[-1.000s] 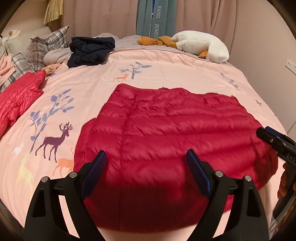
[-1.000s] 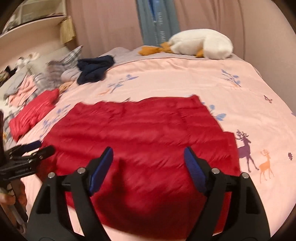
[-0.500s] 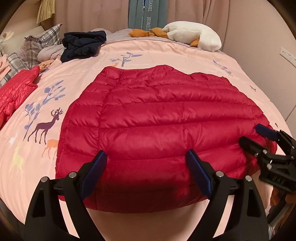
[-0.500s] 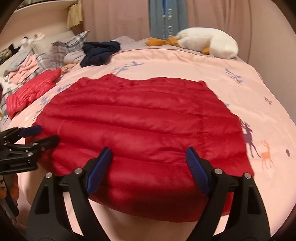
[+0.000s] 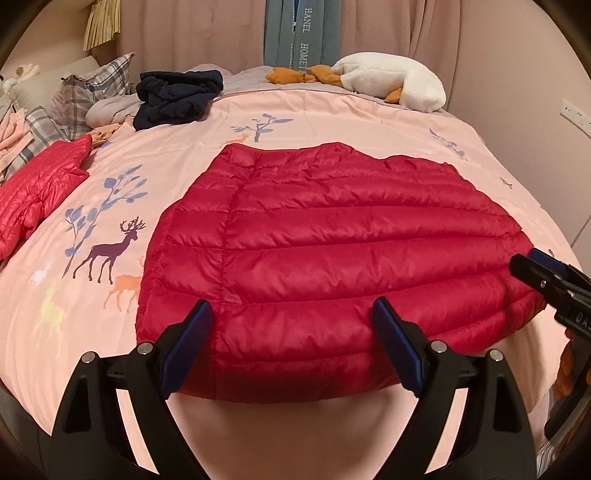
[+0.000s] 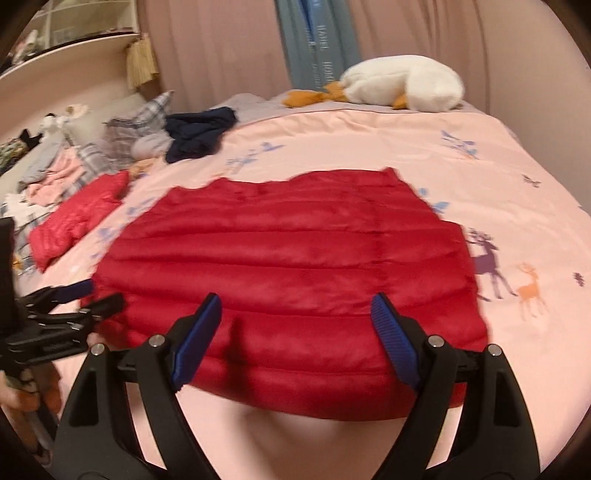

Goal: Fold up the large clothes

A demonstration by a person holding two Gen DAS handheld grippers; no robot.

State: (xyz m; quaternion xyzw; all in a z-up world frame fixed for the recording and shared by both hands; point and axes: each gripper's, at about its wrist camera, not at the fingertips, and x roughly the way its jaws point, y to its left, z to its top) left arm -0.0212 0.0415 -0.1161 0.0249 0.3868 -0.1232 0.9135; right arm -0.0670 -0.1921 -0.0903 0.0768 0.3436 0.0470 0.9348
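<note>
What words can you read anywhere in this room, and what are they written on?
"HANEL" and "HOME": running down the blue curtain behind the bed; both look cut off by folds.
"DAS": partly visible on the right gripper, cut off at the frame edge.
Right wrist view: curtain lettering too blurred to read.

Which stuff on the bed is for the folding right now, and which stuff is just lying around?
For the job:
red jacket, spread flat on the bed
left gripper, jaws open
right gripper, jaws open

Just lying about:
second red jacket
navy clothes
plaid pillow
white plush goose
pink clothes
</note>
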